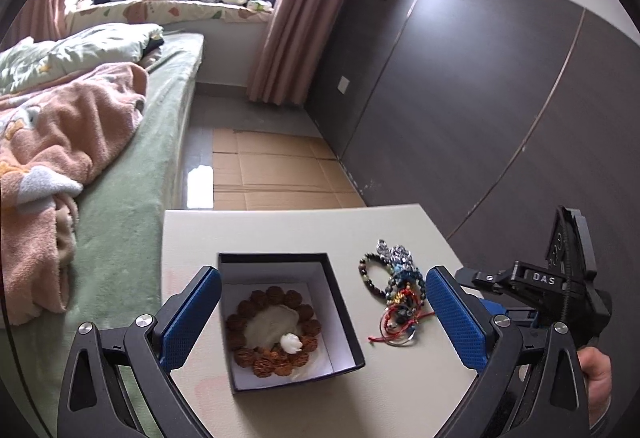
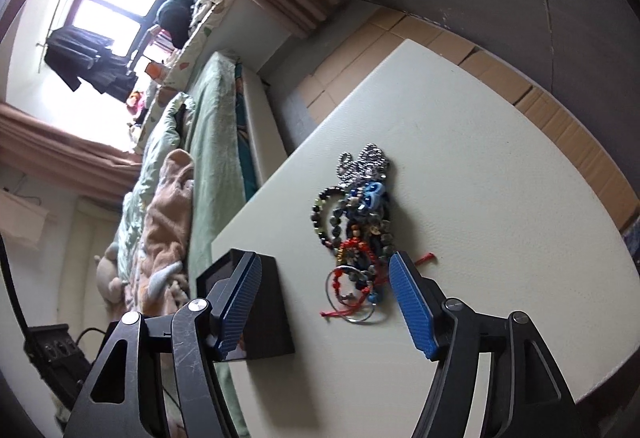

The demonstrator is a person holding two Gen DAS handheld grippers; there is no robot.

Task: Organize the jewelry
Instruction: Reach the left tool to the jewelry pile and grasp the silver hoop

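Note:
A black box [image 1: 344, 322] with a white lining sits on the pale table [image 1: 280, 230]. Inside lies a brown bead bracelet [image 1: 240, 326] with a white charm. A pile of tangled bracelets [image 1: 394, 294] lies right of the box, also in the right wrist view [image 2: 356, 226]. My left gripper [image 1: 324, 318] is open and empty, above the box. My right gripper [image 2: 326, 302] is open and empty, its fingers either side of the near end of the pile; it also shows in the left wrist view [image 1: 560, 278]. The box's outer wall [image 2: 272, 314] is beside its left finger.
A bed with green sheet and pink blanket [image 1: 80, 141] runs along the table's left side. Cardboard [image 1: 272, 173] covers the floor beyond the table. A dark panelled wall [image 1: 480, 97] stands to the right.

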